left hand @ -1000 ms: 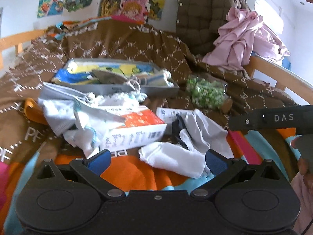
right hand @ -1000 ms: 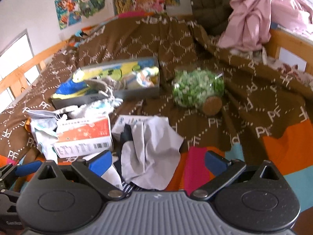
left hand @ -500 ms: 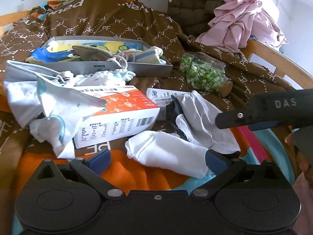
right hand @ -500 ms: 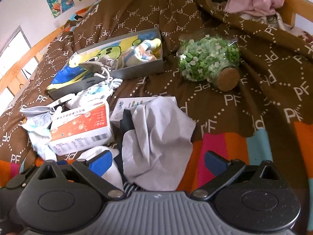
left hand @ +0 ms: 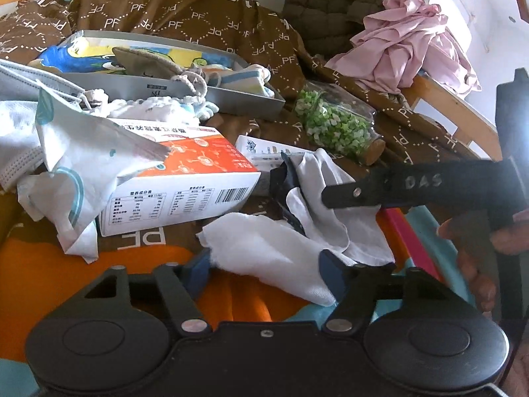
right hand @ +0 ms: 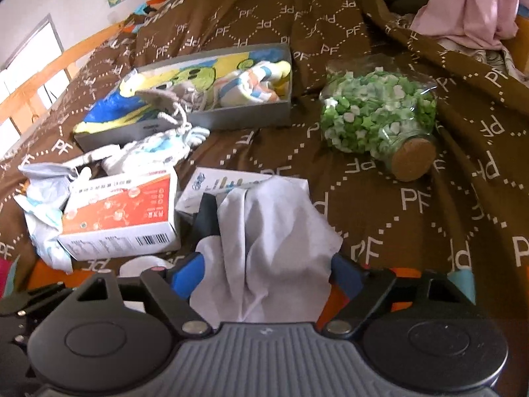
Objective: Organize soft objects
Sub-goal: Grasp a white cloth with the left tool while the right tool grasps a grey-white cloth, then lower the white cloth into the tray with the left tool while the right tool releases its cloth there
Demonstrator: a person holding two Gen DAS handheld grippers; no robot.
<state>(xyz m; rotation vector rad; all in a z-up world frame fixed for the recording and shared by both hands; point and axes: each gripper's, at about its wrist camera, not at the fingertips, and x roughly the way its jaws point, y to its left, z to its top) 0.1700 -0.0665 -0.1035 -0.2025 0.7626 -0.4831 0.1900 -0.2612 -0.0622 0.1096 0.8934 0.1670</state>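
Both jaws narrowing, unclenched: left gripper straddles white cloth | right gripper straddles grey cloth | advice: pinch deep, lift clear of orange box.

Corked jar, orange box.

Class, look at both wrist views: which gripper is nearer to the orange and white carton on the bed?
Left. The left gripper sits just in front of the carton, straddling a white cloth. The right gripper is off to the carton's right, around the grey cloth.
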